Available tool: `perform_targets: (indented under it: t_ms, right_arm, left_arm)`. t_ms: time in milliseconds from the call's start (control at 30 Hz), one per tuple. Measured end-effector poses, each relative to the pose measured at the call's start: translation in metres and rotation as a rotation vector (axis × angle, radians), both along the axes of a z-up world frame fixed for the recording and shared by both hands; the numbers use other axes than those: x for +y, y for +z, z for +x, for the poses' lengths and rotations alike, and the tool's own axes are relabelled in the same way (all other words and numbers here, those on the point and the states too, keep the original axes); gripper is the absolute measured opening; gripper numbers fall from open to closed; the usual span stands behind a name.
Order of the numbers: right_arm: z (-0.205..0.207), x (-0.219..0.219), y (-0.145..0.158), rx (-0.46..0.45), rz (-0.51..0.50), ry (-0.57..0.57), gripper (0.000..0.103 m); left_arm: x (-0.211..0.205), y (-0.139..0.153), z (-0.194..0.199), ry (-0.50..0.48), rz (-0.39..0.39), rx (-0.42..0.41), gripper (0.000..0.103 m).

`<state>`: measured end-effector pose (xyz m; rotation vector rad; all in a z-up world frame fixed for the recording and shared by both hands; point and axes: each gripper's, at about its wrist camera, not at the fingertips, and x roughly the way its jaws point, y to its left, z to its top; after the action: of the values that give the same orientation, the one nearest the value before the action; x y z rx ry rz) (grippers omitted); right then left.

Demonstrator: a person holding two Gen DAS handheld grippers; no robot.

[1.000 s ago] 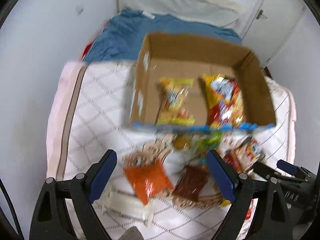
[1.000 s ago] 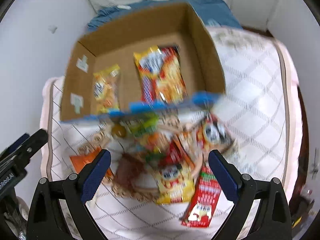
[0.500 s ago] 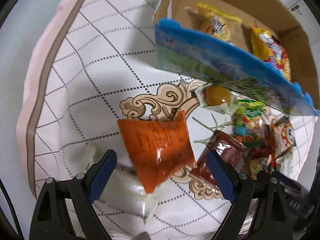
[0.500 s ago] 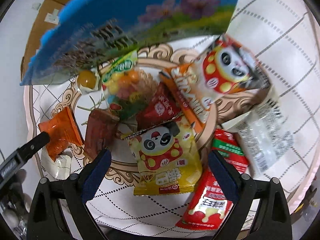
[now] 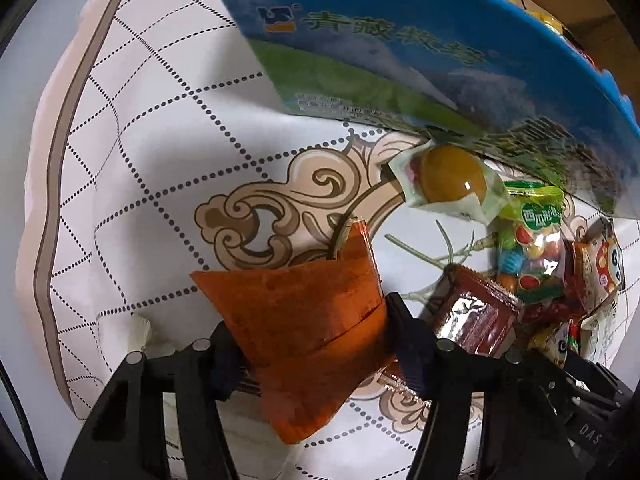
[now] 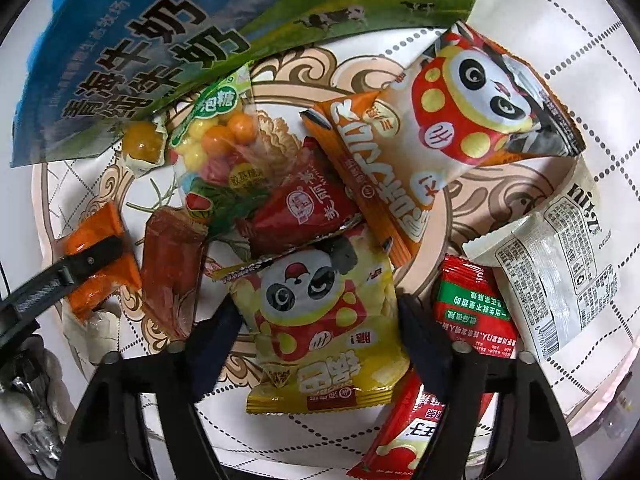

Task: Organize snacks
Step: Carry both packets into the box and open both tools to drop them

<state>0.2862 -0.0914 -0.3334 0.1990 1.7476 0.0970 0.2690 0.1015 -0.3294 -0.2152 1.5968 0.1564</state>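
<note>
My left gripper (image 5: pixel 316 344) is shut on an orange snack packet (image 5: pixel 304 320), its fingers pressed on both sides. The packet also shows in the right wrist view (image 6: pixel 98 256) with a left finger (image 6: pixel 86 258) across it. My right gripper (image 6: pixel 320 332) has its fingers against both sides of a yellow panda snack bag (image 6: pixel 320 320) lying on the patterned cloth (image 6: pixel 560 60). The blue and green milk carton box (image 5: pixel 420 52) stands just beyond the snack pile; its outer wall fills the top of the right wrist view (image 6: pixel 180 32).
Around the yellow bag lie a dark red packet (image 6: pixel 172 264), a red sachet (image 6: pixel 304 208), a candy bag (image 6: pixel 216 148), a jelly cup (image 6: pixel 142 144), a white panda bag (image 6: pixel 460 108), a white wrapper (image 6: pixel 556 264) and a red-green packet (image 6: pixel 472 316).
Both grippers have dropped close to the cloth. The left has closed on the orange packet, and the right has closed in around the yellow panda bag.
</note>
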Motion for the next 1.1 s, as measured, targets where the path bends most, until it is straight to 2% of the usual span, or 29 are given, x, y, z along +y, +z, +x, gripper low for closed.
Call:
perform_targets:
  t_ms: [100,267,500,633,833,1000,1100]
  right_arm:
    - [0.001,-0.005,0.008,-0.016,0.000,0.000,0.067]
    - [-0.015,-0.008,0.021,-0.033,0.011,0.000,0.065]
    - [-0.039,-0.005,0.047,-0.059,0.061,0.001,0.064]
    - [-0.041,-0.005,0.075,-0.095,0.108,0.004,0.064]
    - [-0.022,-0.001,0.132,-0.183,0.198,0.002,0.064]
    - [0.026,0.015,0.171,-0.277,0.227,-0.007,0.064]
    - [0.064,0.028,0.182,-0.321,0.210,-0.014,0.064]
  left_arm:
    - [-0.004,0.006,-0.011,0.001,0.018,-0.022,0.054]
    - [-0.005,0.019,-0.034,0.016,0.011,-0.057,0.053]
    - [-0.009,0.056,-0.069,0.012,-0.008,-0.123,0.053]
    - [-0.016,0.088,-0.080,-0.001,-0.051,-0.178,0.053]
    - [-0.006,0.161,-0.025,-0.035,-0.137,-0.298,0.053]
    - [-0.006,0.207,0.035,-0.083,-0.130,-0.375,0.053]
    - [-0.001,0.217,0.078,-0.099,-0.101,-0.389,0.053]
